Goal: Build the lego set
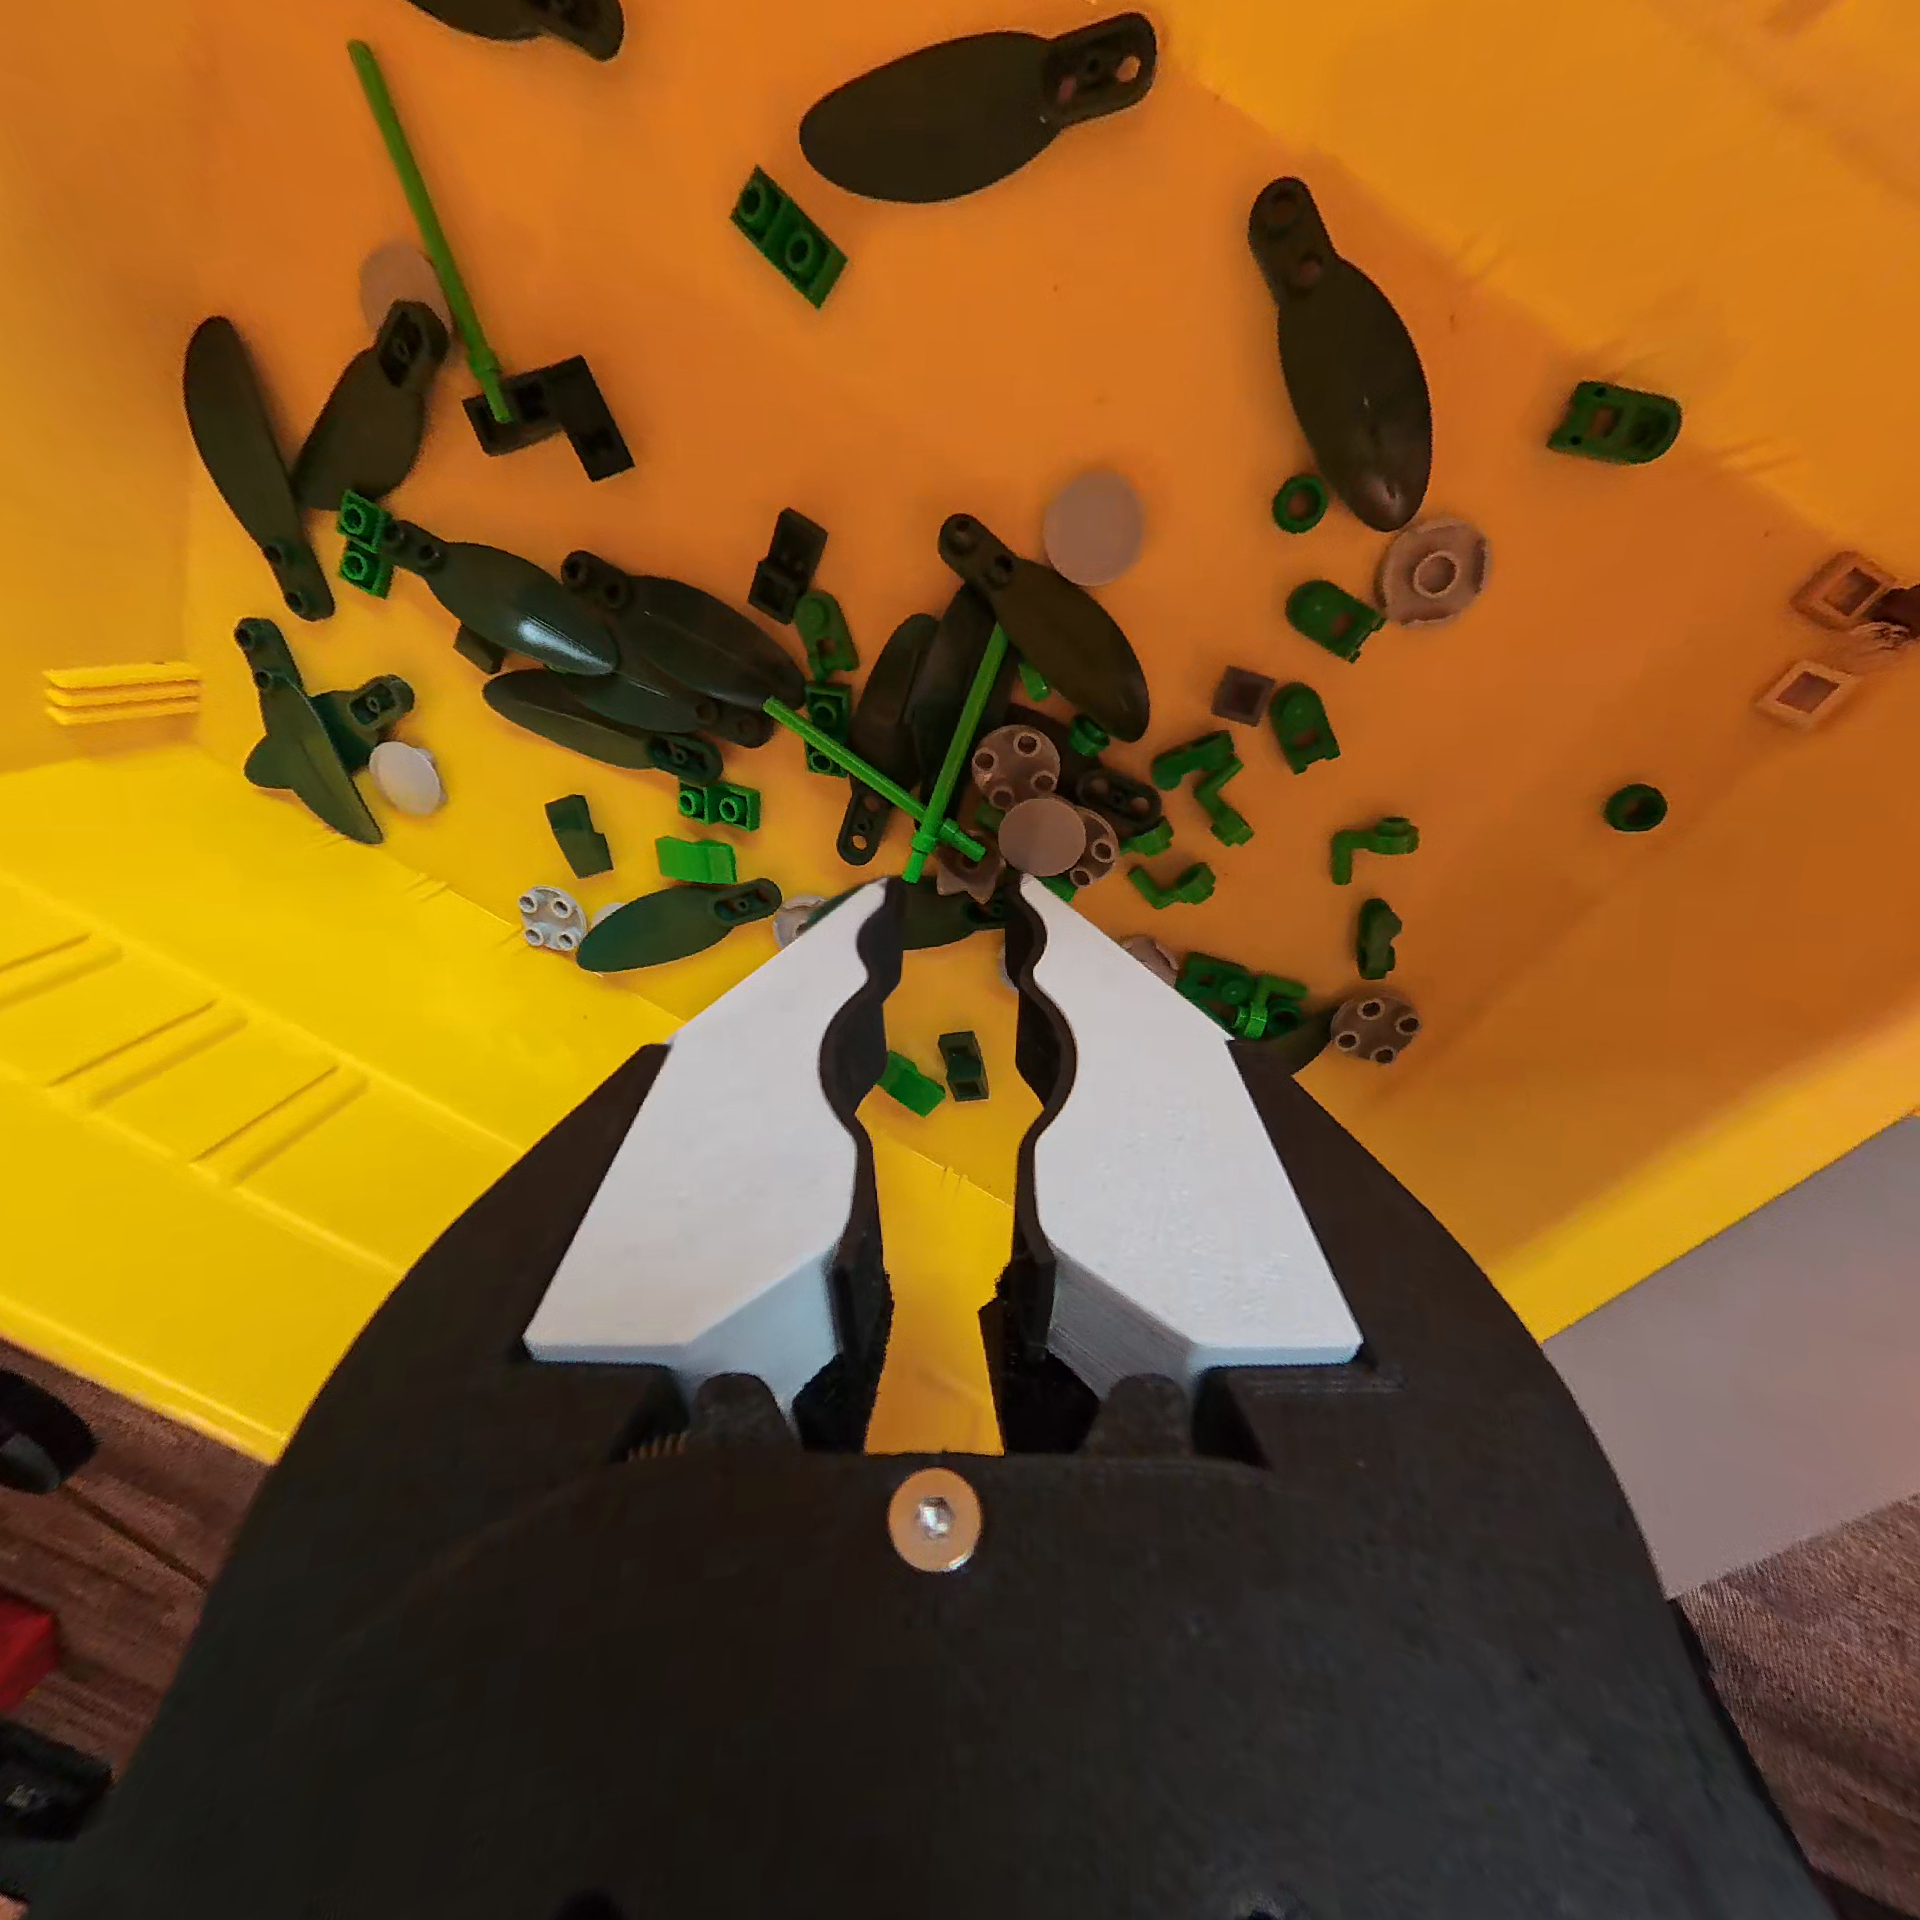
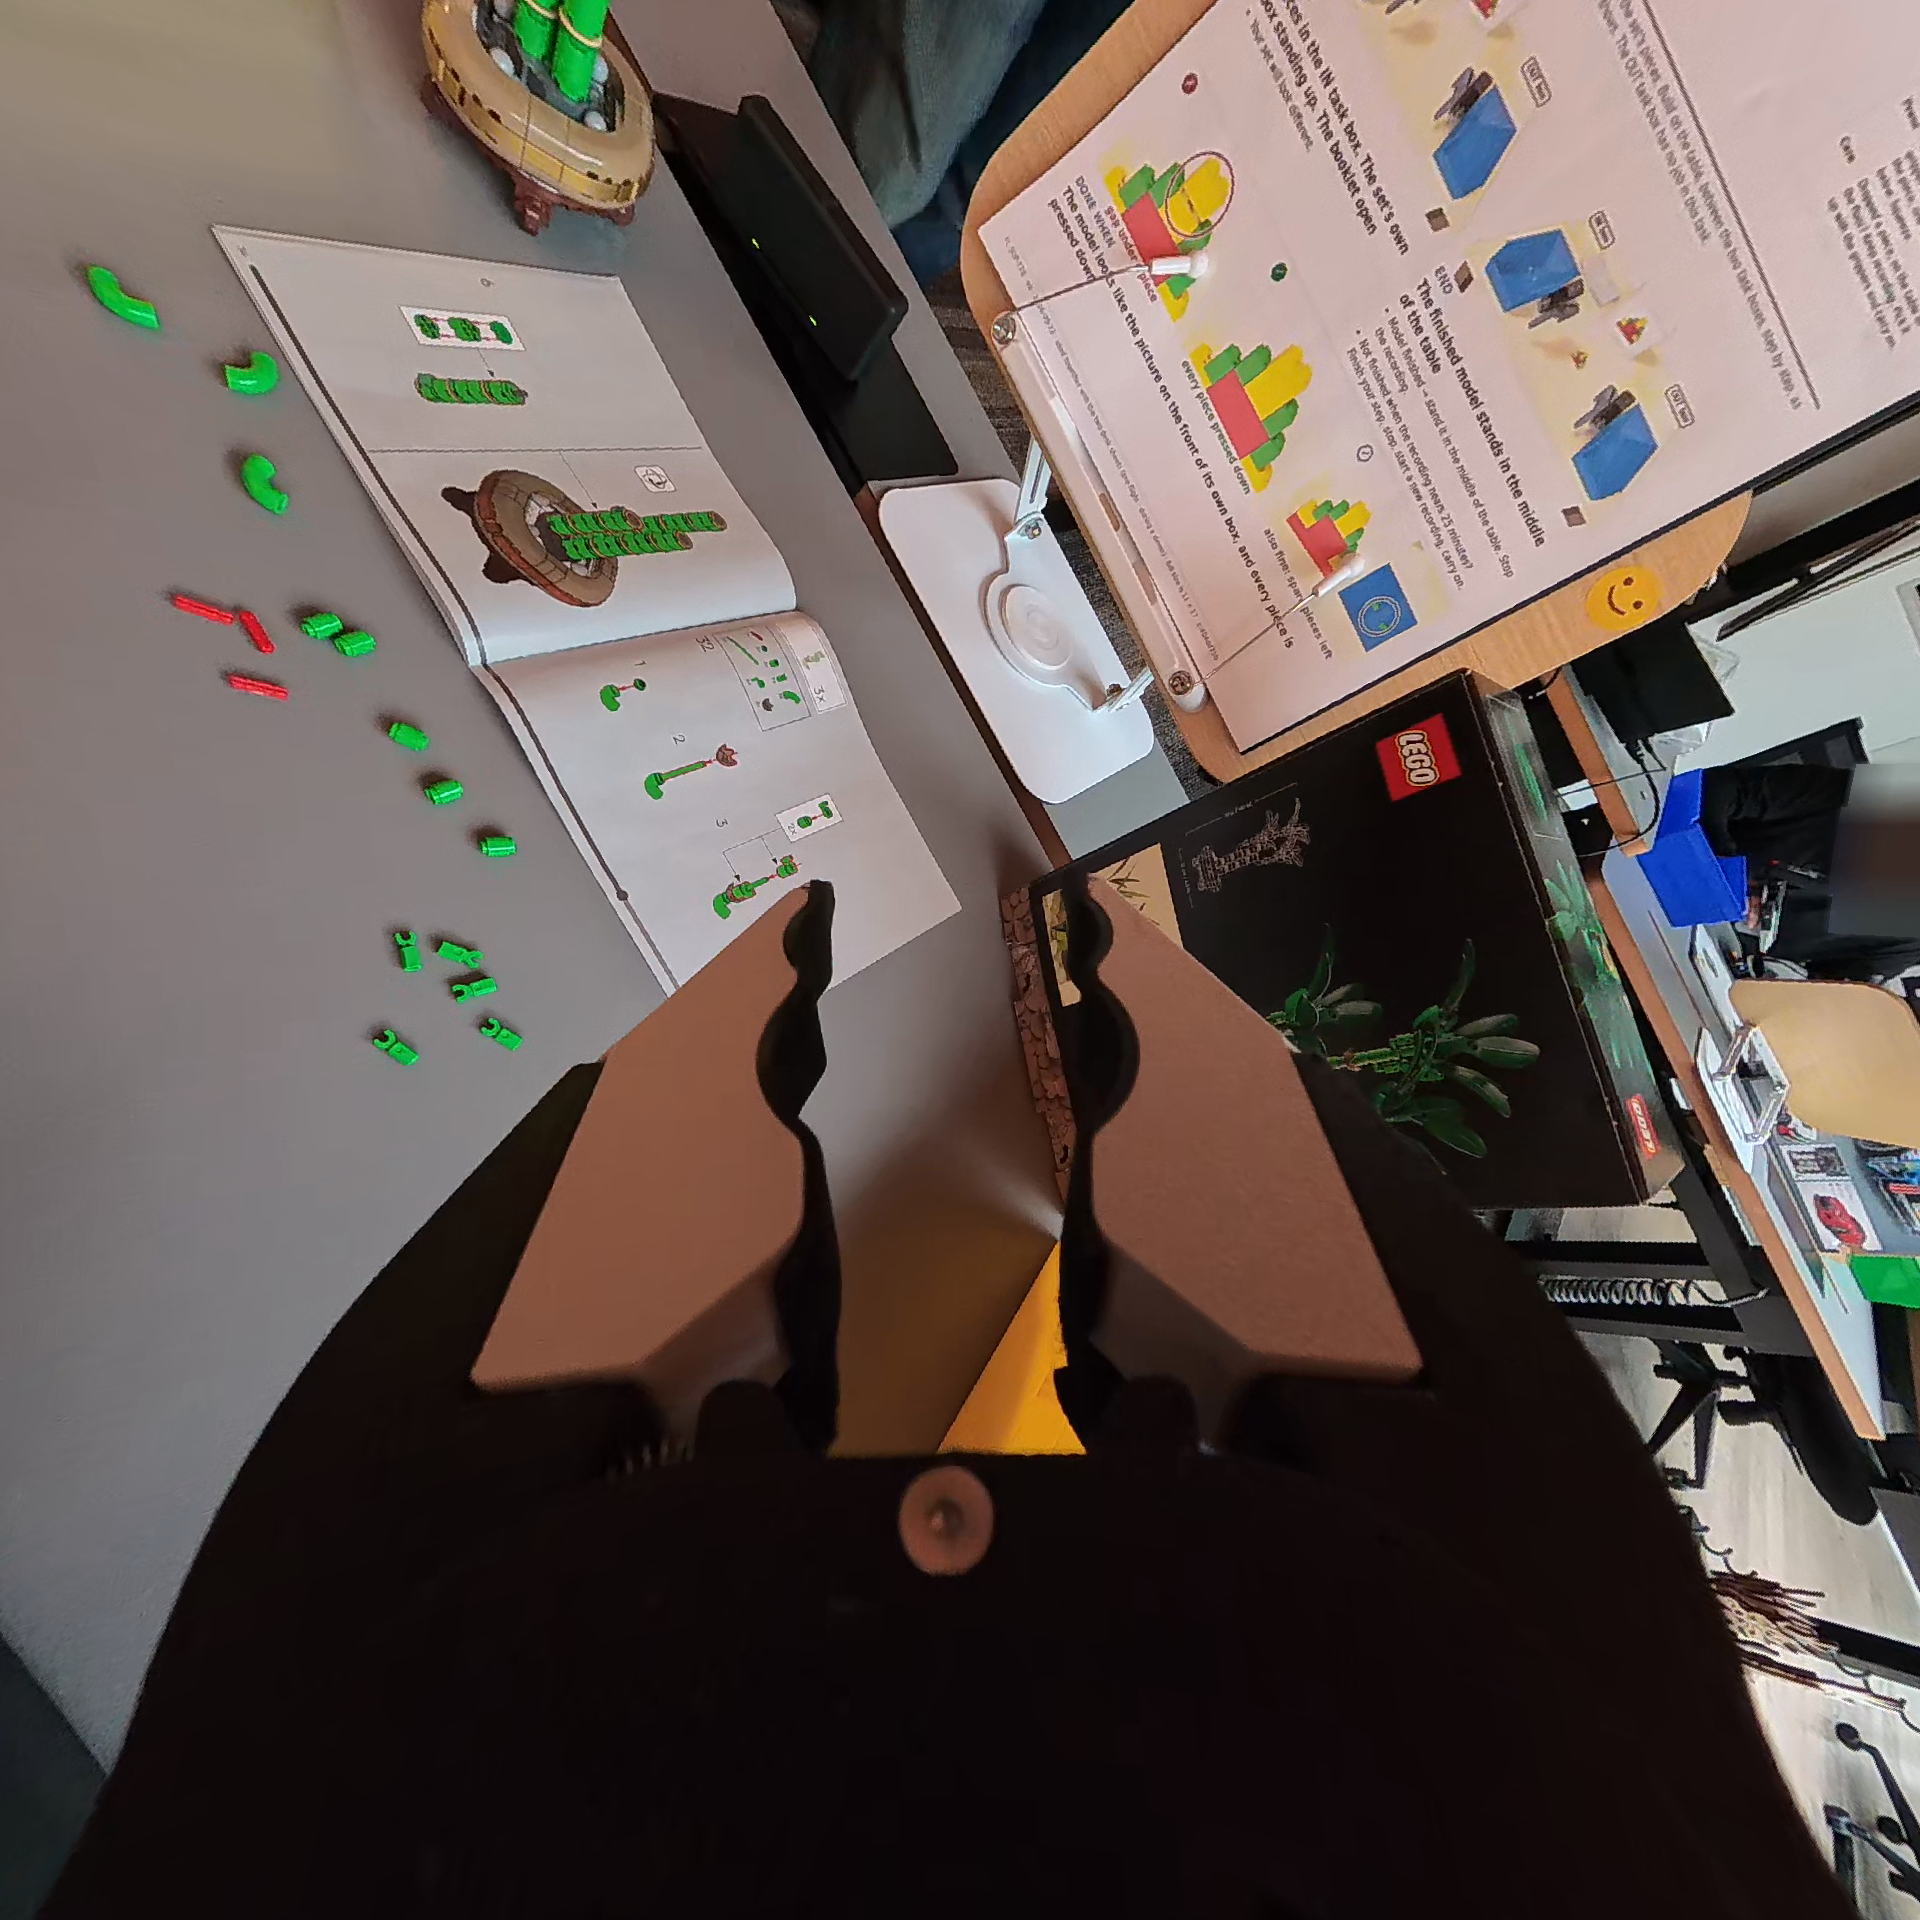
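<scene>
My left gripper covers part of the dark leaf at its tips. The model is cut off by the top edge, and my right fingers hide the box's near corner.

Glossy plastic leaves; matt yellow plastic bin.

I find bare floor in the yellow plastic bin at 1 o'clock; dark green leaf-shaped pieces crowd 10 o'clock.
</scene>
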`<state>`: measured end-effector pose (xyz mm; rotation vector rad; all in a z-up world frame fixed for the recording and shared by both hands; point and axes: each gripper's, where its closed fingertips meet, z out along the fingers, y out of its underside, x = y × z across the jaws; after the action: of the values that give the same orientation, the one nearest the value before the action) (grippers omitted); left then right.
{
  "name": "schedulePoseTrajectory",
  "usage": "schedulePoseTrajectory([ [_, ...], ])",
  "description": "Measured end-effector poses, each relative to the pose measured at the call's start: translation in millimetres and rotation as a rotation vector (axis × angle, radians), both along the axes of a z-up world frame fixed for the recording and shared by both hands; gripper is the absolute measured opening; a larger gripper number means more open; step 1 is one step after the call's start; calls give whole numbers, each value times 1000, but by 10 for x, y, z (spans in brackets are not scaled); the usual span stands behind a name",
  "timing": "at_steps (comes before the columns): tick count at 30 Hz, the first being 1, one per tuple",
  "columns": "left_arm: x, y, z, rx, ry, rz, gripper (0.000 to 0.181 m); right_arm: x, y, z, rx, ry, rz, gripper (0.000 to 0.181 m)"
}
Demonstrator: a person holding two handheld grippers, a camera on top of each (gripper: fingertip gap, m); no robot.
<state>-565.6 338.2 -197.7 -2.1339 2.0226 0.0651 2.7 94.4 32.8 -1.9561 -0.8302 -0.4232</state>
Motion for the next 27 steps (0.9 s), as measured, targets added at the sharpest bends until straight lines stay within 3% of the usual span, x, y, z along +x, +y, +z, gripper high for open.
schedulePoseTrajectory([
  [17,-128,-4,79,27,8,21,9,68,-68,41,13,1,-13,45],
  [27,-181,-93,621,140,-27,20,9,135,-117,99,34,7,-22,44],
])
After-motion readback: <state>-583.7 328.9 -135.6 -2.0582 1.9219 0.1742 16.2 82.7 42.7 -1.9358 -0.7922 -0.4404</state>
